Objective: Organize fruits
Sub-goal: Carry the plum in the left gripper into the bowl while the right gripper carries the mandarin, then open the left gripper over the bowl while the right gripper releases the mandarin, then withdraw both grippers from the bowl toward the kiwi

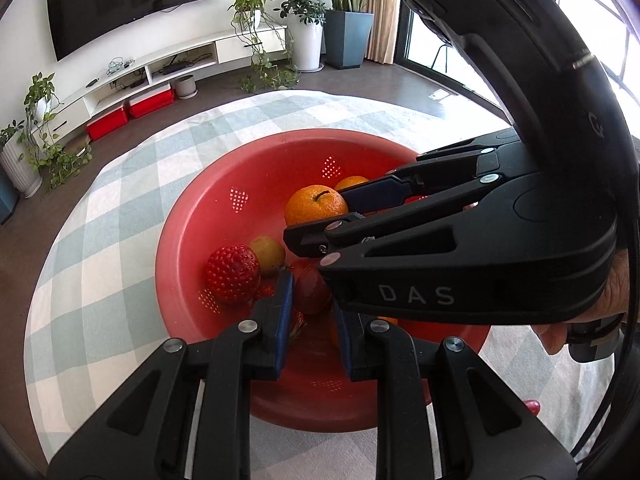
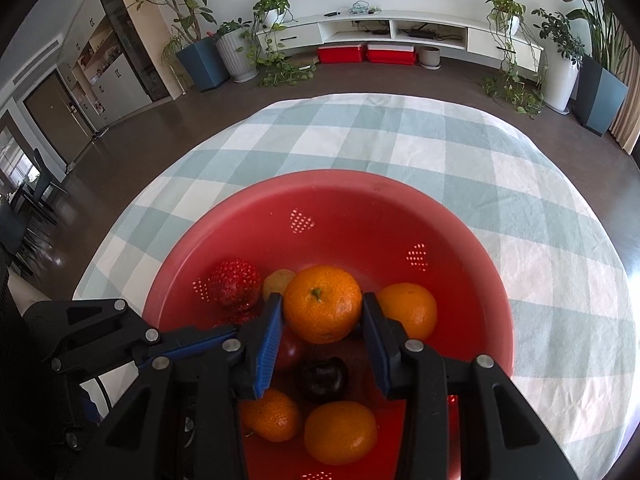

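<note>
- red bowl (image 1: 192, 216) on a checked cloth (image 1: 120, 184); strawberry (image 1: 232, 273), yellow fruit (image 1: 269, 254) and oranges inside
- left gripper (image 1: 311, 312) low over the bowl, pads clamped on a dark red fruit (image 1: 310, 290)
- right gripper (image 1: 340, 214) reaches in from the right, pinching an orange (image 1: 314, 204)

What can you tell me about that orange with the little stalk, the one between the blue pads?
The orange is round, bright and dimpled, its short green-brown stalk facing up. It sits high among the other fruit in the red bowl. The right gripper has a blue pad against each side of it, apparently gripping. A second orange sits right beside it.
</note>
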Motion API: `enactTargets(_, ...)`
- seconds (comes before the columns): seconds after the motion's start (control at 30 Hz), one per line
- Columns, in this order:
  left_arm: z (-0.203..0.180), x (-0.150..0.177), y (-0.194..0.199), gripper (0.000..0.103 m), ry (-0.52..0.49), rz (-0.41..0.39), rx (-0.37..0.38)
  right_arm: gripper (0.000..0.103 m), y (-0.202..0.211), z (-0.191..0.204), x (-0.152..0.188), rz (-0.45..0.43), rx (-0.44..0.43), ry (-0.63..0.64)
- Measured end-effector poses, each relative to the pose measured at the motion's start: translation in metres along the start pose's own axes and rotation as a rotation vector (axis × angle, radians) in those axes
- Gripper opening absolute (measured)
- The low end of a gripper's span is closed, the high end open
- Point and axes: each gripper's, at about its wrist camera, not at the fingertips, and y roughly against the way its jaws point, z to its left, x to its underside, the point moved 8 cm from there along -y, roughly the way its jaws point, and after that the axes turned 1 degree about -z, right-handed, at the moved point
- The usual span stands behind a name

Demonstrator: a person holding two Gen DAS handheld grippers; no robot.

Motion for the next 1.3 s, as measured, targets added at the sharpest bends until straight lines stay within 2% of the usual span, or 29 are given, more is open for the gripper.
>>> enactTargets(0.27, 0.000, -0.001, -0.001, 0.020, 0.002, 0.003, -0.005, 0.044, -0.001, 0.002, 0.005, 0.011, 0.001, 0.006)
enactTargets(0.43, -0.001, -0.001, 0.000, 0.024, 0.005, 0.003, -0.001, 0.047, 0.001, 0.004, 0.008, 0.008, 0.002, 0.020)
enactTargets(0.53, -0.002, -0.001, 0.002, 0.034, 0.004, -0.001, 0.001, 0.047, 0.007, 0.005, 0.010, -0.001, 0.004, 0.021)
enactTargets(0.6, -0.002, -0.002, 0.005, 0.063, 0.006, -0.017, 0.000, 0.048, 0.014, 0.004, 0.010, -0.014, 0.008, 0.018)
enactTargets(0.67, -0.001, -0.003, 0.009, 0.072, 0.011, -0.031, -0.015, 0.051, 0.024, 0.004, 0.011, -0.036, 0.007, 0.016)
enactTargets(0.77, 0.001, -0.002, 0.013, 0.072, 0.022, -0.032, -0.020, 0.056, 0.042, 0.003, 0.011, -0.073, 0.011, 0.008)
enactTargets(0.83, 0.000, -0.001, 0.017, 0.076, 0.021, -0.037, -0.027, 0.059, 0.057, 0.002, 0.013, -0.103, 0.013, 0.003)
enactTargets(1.0, -0.009, 0.001, 0.037, 0.098, 0.022, -0.071, -0.059, 0.083, 0.100, -0.003, 0.020, -0.210, 0.008, -0.043)
enactTargets(1.1, -0.014, 0.006, 0.049, 0.103, 0.025, -0.084, -0.088, 0.094, 0.125, -0.010, 0.030, -0.276, 0.001, -0.095)
enactTargets(1.3, -0.030, 0.019, 0.072, 0.103, 0.031, -0.106, -0.125, 0.095, 0.152, -0.017, 0.056, -0.310, -0.010, -0.149)
